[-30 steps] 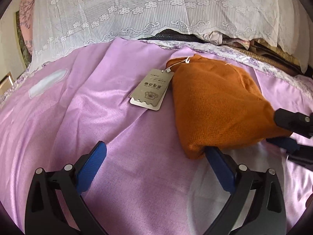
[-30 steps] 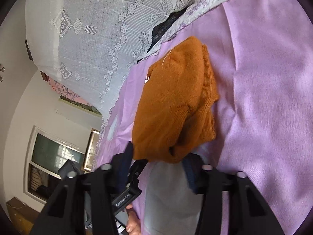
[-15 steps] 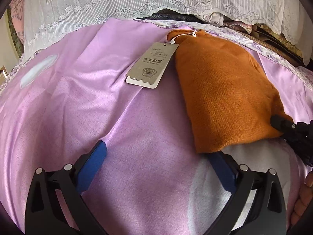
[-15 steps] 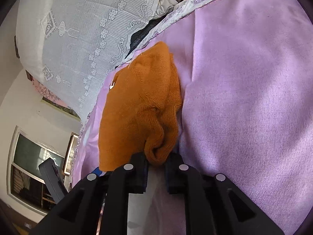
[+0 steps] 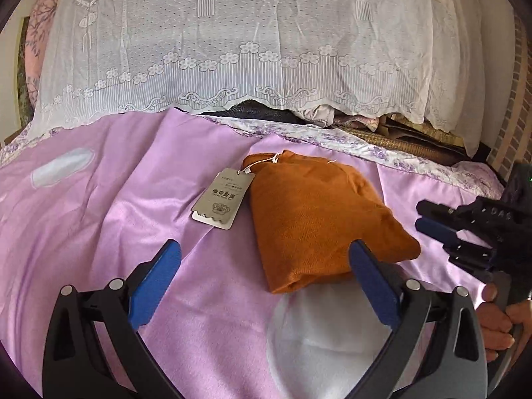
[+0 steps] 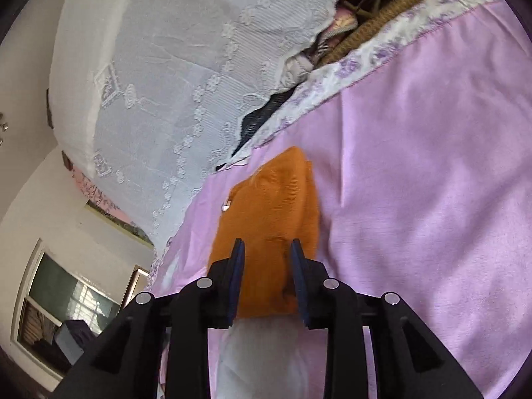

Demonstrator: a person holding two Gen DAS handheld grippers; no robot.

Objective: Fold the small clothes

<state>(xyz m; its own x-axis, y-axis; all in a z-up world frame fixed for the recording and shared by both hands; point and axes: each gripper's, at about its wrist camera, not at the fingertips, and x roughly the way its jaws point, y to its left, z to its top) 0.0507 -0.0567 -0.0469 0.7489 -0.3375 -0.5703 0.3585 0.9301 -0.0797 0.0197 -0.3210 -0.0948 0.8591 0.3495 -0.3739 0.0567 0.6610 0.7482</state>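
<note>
Lying folded at frame centre, orange knit garment (image 5: 319,212) on purple bedsheet (image 5: 116,199), paper hang tag (image 5: 222,201) beside it at left. Left gripper (image 5: 266,262) jaws wide apart, empty. Right gripper (image 6: 267,259) jaws have just been opening, now parted, pads clear of the knit behind them.

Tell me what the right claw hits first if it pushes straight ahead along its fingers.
Probably the folded orange sweater: it lies right ahead of the open right claw on the purple sheet, though the gap is hard to judge.
</note>
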